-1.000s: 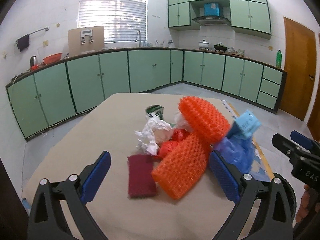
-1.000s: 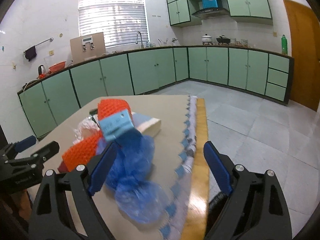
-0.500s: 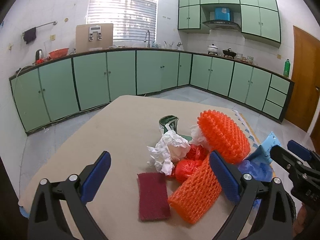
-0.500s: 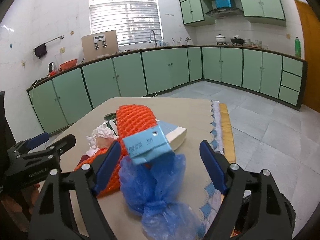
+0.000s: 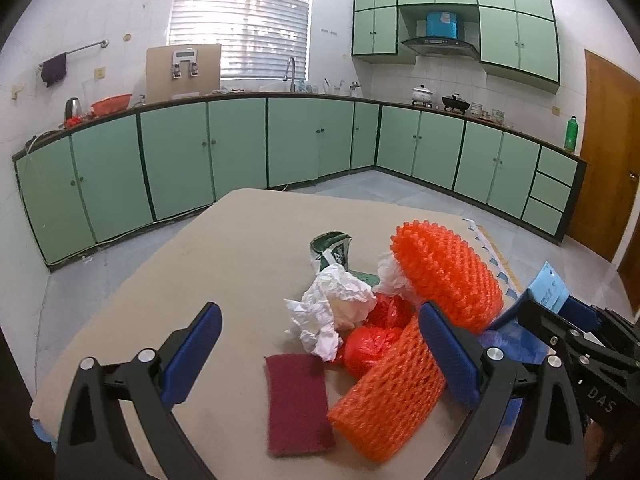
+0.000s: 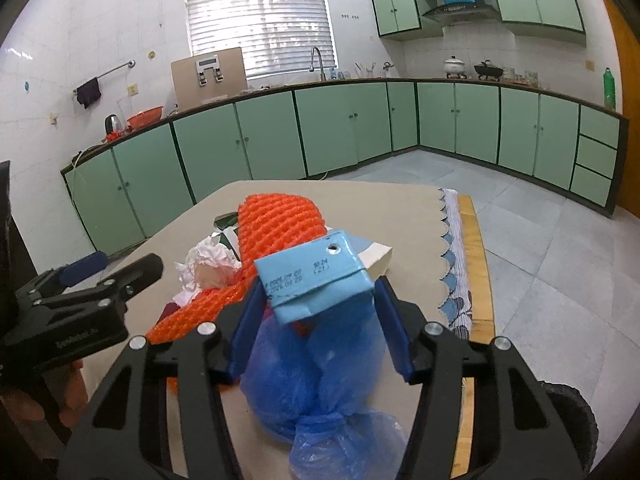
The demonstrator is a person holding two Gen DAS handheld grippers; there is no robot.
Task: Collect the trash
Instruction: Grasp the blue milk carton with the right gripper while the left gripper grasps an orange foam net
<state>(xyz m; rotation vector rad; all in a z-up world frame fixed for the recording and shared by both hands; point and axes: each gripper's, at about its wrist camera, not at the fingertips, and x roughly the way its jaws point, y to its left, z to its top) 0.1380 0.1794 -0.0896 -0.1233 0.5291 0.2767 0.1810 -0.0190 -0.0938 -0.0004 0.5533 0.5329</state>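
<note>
While closing, right claw (image 6: 318,312) around blue carton (image 6: 316,276); maroon pad (image 5: 298,404) in left view only, left claw (image 5: 320,354) wide, empty.

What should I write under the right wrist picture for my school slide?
The right gripper is closing around a light blue carton on top of a blue plastic bag, beside orange foam netting.
</note>
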